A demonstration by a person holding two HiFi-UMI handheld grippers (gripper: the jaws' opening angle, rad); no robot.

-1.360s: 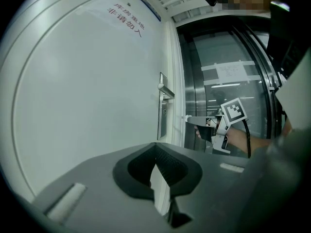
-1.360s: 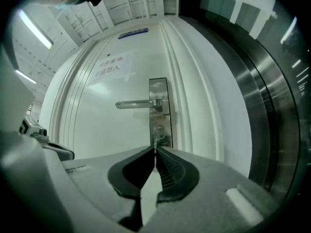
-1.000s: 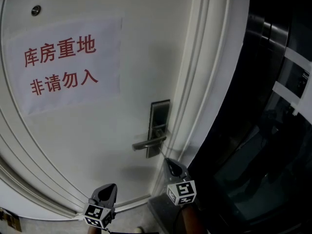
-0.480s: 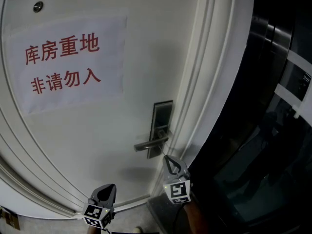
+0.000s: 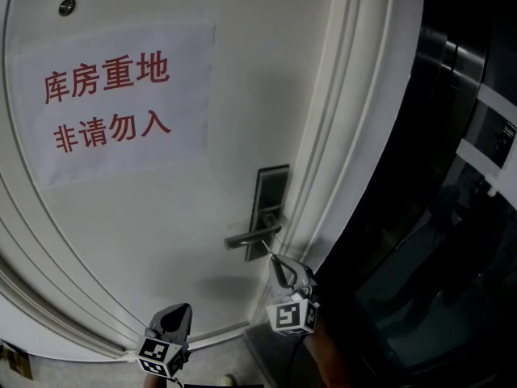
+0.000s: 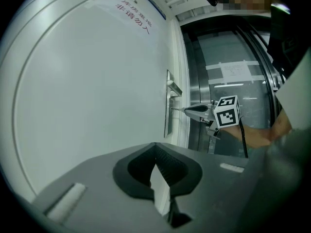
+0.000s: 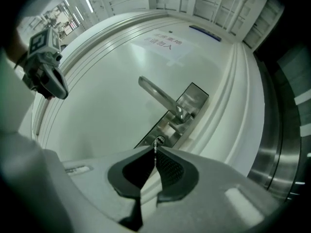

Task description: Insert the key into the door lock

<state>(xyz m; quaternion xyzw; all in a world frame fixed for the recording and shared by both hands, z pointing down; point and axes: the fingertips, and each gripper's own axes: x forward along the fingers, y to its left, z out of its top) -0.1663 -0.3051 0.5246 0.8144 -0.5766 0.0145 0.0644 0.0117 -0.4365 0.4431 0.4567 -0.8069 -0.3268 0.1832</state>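
Observation:
The steel lock plate (image 5: 271,202) with its lever handle (image 5: 249,236) sits on the white door's right edge. My right gripper (image 5: 275,260) is just below the handle, shut on a thin key (image 7: 155,148). In the right gripper view the key's tip points at the round keyhole (image 7: 159,140) and is at or just short of it. The left gripper view shows the right gripper (image 6: 187,109) from the side, level, with the key (image 6: 178,109) at the plate (image 6: 168,111). My left gripper (image 5: 181,309) hangs low by the door's foot, shut on nothing (image 6: 155,147).
A paper sign (image 5: 113,99) with red characters is taped on the door. The white door frame (image 5: 355,136) borders the lock at the right, and dark glass and metal panels (image 5: 460,176) lie beyond it. A peephole (image 5: 66,6) sits at the upper left.
My right gripper has rolled about its own axis and edged up and left toward the lock, its marker cube turning with it. The left gripper has stayed in place.

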